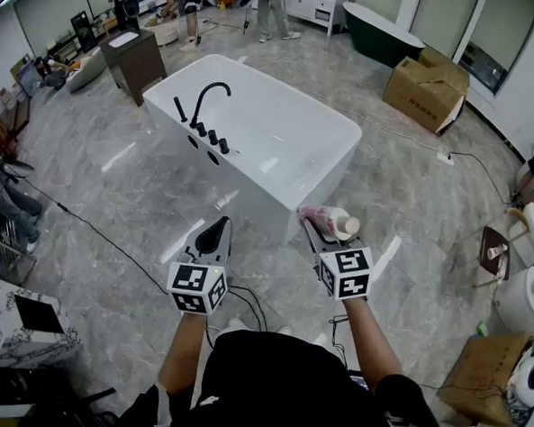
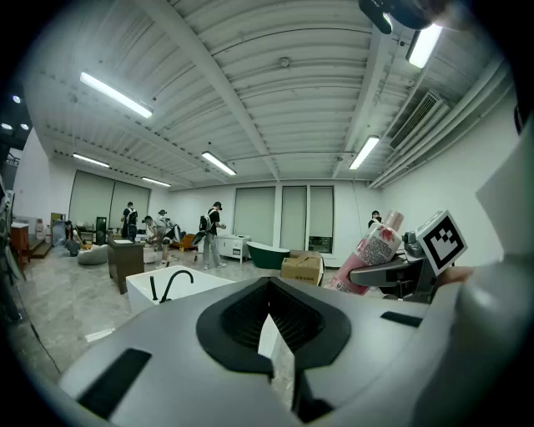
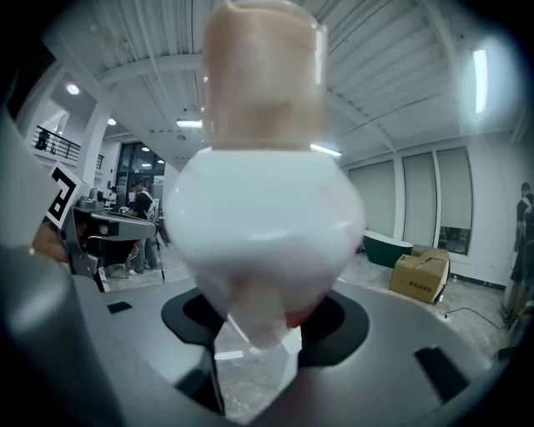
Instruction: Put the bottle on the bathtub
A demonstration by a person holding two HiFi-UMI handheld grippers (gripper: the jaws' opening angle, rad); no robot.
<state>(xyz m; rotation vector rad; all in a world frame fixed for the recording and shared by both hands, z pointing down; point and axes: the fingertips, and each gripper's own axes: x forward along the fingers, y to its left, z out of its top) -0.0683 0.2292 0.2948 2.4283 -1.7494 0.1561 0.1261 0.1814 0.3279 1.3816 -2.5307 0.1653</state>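
A white bathtub with a black faucet stands on the marble floor ahead of me. My right gripper is shut on a pink and white bottle with a pale cap, held just in front of the tub's near right corner. The bottle fills the right gripper view, and it shows from the side as the bottle in the left gripper view. My left gripper hovers above the floor before the tub, shut with nothing in it. The tub also shows at the left of that view.
Cardboard boxes and a dark green tub lie at the far right. A brown cabinet stands left of the tub. Cables run across the floor. People stand at the far end of the room. Toilets line the right edge.
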